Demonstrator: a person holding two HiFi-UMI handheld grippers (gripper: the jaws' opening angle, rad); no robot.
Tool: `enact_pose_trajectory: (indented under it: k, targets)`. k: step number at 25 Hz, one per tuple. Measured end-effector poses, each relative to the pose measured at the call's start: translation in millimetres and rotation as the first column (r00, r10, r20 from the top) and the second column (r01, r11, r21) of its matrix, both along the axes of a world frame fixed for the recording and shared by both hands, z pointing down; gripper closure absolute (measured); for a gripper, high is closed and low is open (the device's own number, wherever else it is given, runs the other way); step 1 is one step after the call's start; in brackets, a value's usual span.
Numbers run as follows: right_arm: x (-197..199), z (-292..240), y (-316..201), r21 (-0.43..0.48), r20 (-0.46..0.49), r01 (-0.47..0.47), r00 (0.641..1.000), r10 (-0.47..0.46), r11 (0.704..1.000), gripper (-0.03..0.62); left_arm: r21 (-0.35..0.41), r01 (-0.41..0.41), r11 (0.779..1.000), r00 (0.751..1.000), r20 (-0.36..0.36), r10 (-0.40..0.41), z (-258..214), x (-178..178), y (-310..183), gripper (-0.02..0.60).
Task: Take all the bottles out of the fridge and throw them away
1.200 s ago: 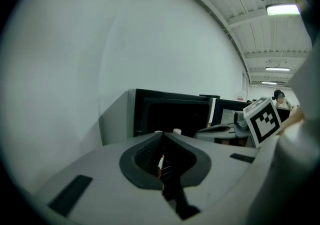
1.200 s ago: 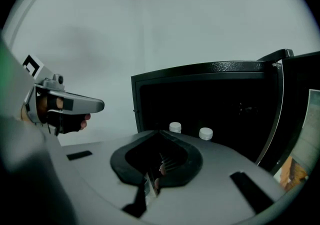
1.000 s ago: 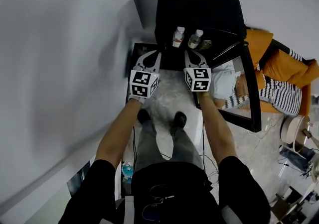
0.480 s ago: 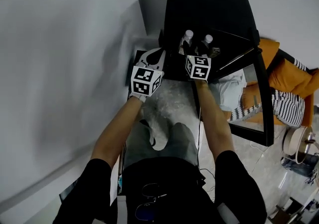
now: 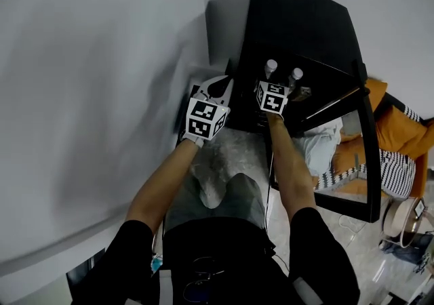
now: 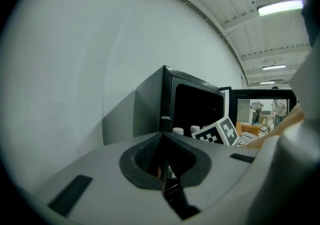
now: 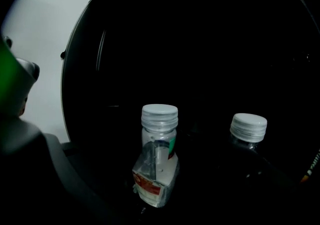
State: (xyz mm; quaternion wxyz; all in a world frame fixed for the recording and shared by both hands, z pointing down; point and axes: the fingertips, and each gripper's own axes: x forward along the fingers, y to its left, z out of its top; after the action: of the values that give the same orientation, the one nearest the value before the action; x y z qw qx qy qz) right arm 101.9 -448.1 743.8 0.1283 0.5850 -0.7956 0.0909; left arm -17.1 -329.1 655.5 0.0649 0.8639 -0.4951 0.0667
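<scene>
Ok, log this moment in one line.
left gripper: shut | right gripper: jaws just opened, ungripped labelled bottle centred ahead | second bottle: beside it | fridge: open

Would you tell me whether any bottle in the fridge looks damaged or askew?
Yes: the labelled bottle looks crumpled, its body creased and dented; the other bottle is too dark to judge.

Your head view is evenly lit but soft. A broad grey shadow lies across the pale wall (image 5: 102,93), and straight lines bow toward the edges. In your left gripper view a ceiling strip light (image 6: 280,6) glares at upper right, and the corners fall to black. Your right gripper view is very dim. The fridge interior (image 7: 200,44) is almost black; only the left bottle cap (image 7: 159,114) and right bottle cap (image 7: 248,125) catch light. An out-of-focus green smear (image 7: 7,79) blurs the left edge.
</scene>
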Motion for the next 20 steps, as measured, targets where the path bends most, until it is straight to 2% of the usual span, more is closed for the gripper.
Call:
enact_pose_trajectory:
  k: [9, 20]
  targets:
    - [7, -22, 22, 0.023, 0.019, 0.005, 1.000, -0.005, 1.000, 0.387, -0.001, -0.003, 1.000, 1.000, -0.001, 0.003, -13, 4, -3, 0.583]
    - [24, -100, 106, -0.008, 0.017, 0.049, 0.999, -0.049, 0.999, 0.387, -0.037, -0.009, 0.999, 1.000, -0.023, 0.008, -81, 31, 22, 0.583]
